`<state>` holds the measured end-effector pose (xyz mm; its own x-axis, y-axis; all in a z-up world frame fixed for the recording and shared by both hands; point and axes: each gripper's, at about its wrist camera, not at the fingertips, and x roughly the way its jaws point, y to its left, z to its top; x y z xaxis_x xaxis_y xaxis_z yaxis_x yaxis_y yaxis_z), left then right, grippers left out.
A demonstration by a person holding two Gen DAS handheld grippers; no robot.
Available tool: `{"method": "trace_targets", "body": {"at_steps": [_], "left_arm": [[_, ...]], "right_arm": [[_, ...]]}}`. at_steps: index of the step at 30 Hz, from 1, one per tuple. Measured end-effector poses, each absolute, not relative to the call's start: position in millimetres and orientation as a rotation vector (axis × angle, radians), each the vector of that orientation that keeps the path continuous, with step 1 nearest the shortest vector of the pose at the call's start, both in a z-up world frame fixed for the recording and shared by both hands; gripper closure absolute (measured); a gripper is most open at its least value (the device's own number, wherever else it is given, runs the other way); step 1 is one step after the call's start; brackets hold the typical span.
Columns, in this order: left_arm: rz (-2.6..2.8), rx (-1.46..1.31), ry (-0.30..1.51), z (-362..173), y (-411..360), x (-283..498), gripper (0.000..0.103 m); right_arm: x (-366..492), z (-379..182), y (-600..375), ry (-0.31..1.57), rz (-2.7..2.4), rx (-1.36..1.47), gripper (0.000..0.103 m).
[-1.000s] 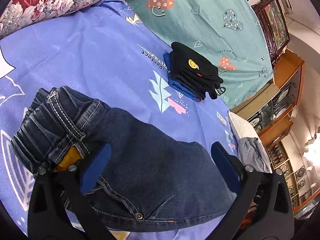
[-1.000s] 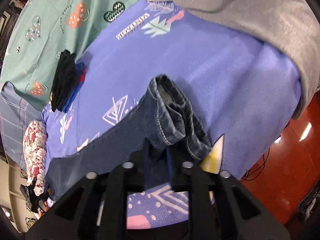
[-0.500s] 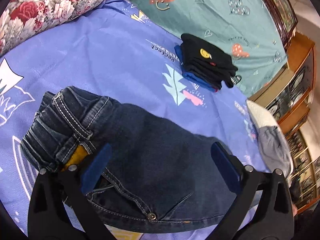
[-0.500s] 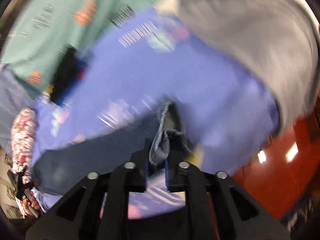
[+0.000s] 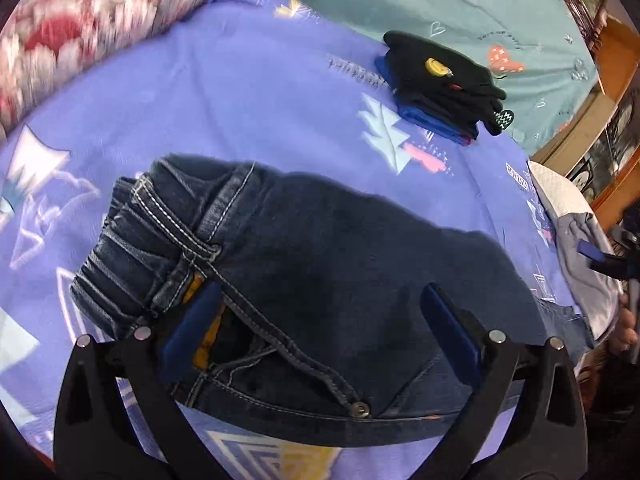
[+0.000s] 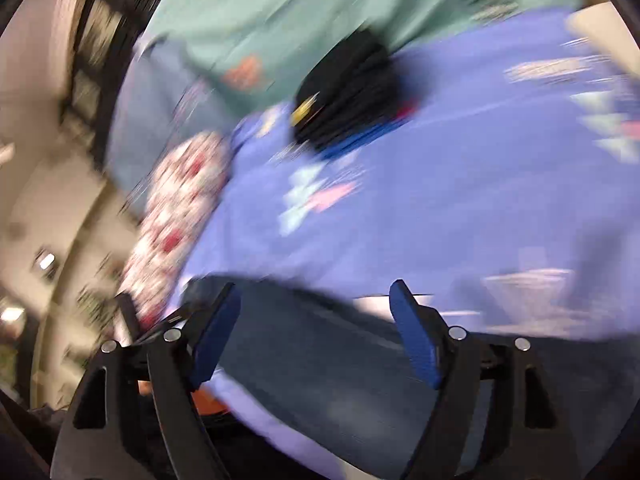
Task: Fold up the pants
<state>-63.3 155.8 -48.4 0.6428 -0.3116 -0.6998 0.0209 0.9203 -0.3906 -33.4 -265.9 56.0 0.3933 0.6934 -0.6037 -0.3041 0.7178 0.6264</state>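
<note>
Dark blue jeans (image 5: 340,272) lie folded on the purple printed bedsheet (image 5: 240,92), waistband at the left. My left gripper (image 5: 320,320) hangs open just above the jeans near the fly and holds nothing. In the blurred right wrist view my right gripper (image 6: 316,320) is open and empty above the jeans (image 6: 320,360). It also shows at the right edge of the left wrist view (image 5: 600,258).
A stack of folded dark clothes (image 5: 440,80) sits farther back on the sheet and shows in the right wrist view (image 6: 348,92). A floral pillow (image 5: 80,32) lies at the back left. A grey garment (image 5: 580,264) lies at the right edge. A teal sheet (image 5: 460,8) is behind.
My right gripper has let go of the jeans leg hem, opened, and swung toward the waistband end. My left gripper stays open and has shifted slightly over the jeans.
</note>
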Motion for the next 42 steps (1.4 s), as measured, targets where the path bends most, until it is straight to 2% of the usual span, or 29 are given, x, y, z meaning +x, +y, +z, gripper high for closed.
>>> {"method": "trace_targets", "body": {"at_steps": [7,9,11,15,20,22,23,30,31,32,33,34,36,39,42], "left_arm": [[-0.201,-0.349,0.884,-29,157,-75,0.002],[-0.271,-0.325,0.838,-11,148,-79,0.002],[-0.318,-0.286,0.763,10,138,-79,0.002],[-0.323,-0.317,0.758,9,136,-53,0.002],[-0.305,-0.393,0.841,-30,150,-32,0.002],[-0.328,-0.397,0.818,-32,153,-36,0.002],[-0.33,-0.398,0.819,-33,153,-37,0.002],[-0.316,-0.347,0.789,-37,148,-44,0.002],[-0.312,-0.336,0.782,-37,146,-44,0.002],[-0.307,-0.323,0.776,-38,144,-45,0.002],[-0.305,-0.316,0.773,-38,143,-43,0.002],[-0.306,-0.314,0.769,-39,143,-42,0.002],[-0.311,-0.323,0.767,-38,145,-41,0.002],[-0.305,-0.305,0.774,-39,142,-40,0.002],[-0.303,-0.305,0.772,-38,141,-40,0.002]], "right_arm": [[66,-24,-137,1.347,0.865,0.466,0.026],[72,-33,-122,1.404,0.937,0.504,0.025],[73,-35,-114,1.452,0.995,0.512,0.018],[77,-44,-113,1.589,0.993,0.475,0.016],[80,-51,-131,1.698,1.058,0.527,0.016],[75,-52,-123,1.728,1.123,0.539,0.011],[73,-53,-116,1.734,1.149,0.54,0.007],[95,-62,-88,1.702,1.142,0.624,0.006],[104,-61,-96,1.642,1.104,0.675,0.008],[108,-60,-101,1.604,1.086,0.693,0.016],[111,-57,-108,1.573,1.074,0.707,0.027],[111,-54,-117,1.542,1.07,0.725,0.034],[108,-51,-124,1.505,1.065,0.703,0.064],[102,-56,-133,1.462,0.986,0.682,0.087],[105,-44,-140,1.327,0.803,0.513,0.088]]}}
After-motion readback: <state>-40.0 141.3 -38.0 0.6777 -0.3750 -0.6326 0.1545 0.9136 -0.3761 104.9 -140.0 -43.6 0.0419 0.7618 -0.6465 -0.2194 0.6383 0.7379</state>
